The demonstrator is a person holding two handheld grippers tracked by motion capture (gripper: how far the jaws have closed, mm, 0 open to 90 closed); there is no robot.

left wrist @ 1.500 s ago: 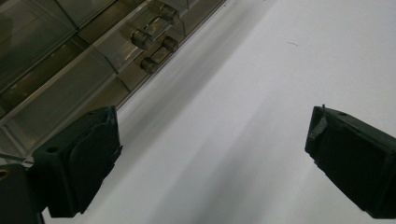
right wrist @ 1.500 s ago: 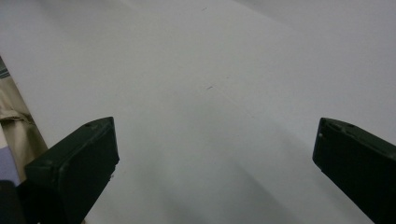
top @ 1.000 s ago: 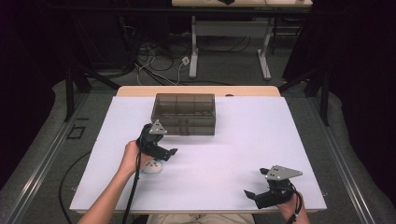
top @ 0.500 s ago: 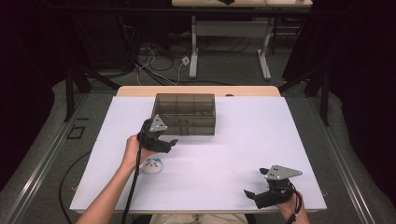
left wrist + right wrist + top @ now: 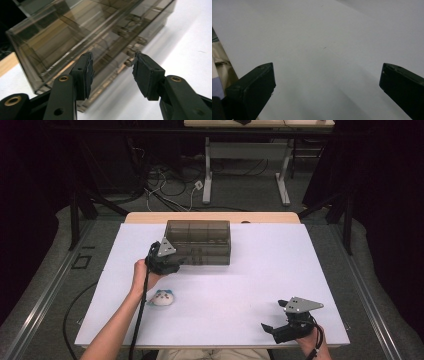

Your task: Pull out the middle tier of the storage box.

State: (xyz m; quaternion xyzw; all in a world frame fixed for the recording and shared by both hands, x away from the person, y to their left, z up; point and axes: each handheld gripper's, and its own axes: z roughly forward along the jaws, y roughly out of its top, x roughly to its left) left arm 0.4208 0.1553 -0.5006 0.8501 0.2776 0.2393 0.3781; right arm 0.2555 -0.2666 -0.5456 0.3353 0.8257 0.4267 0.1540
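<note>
A smoky clear plastic box (image 5: 198,241) with drawers stands at the back middle of the white table (image 5: 260,270). My left gripper (image 5: 175,264) is open right at the box's front left corner; in the left gripper view its jaws frame the box front (image 5: 100,45) and small drawer handles (image 5: 130,52). A small white and blue soft toy (image 5: 161,298) lies on the table behind that hand. My right gripper (image 5: 272,326) is open low over the table's front right, with bare white surface (image 5: 324,50) between its jaws.
The wooden table edge (image 5: 215,216) runs behind the box. Beyond it are cables (image 5: 170,185) on the floor and another desk's legs (image 5: 245,165). The person's lap (image 5: 219,65) shows past the table's near edge.
My left gripper has lifted off the soft toy, left it on the table, and moved forward and right to the box's front. The right gripper has stayed put.
</note>
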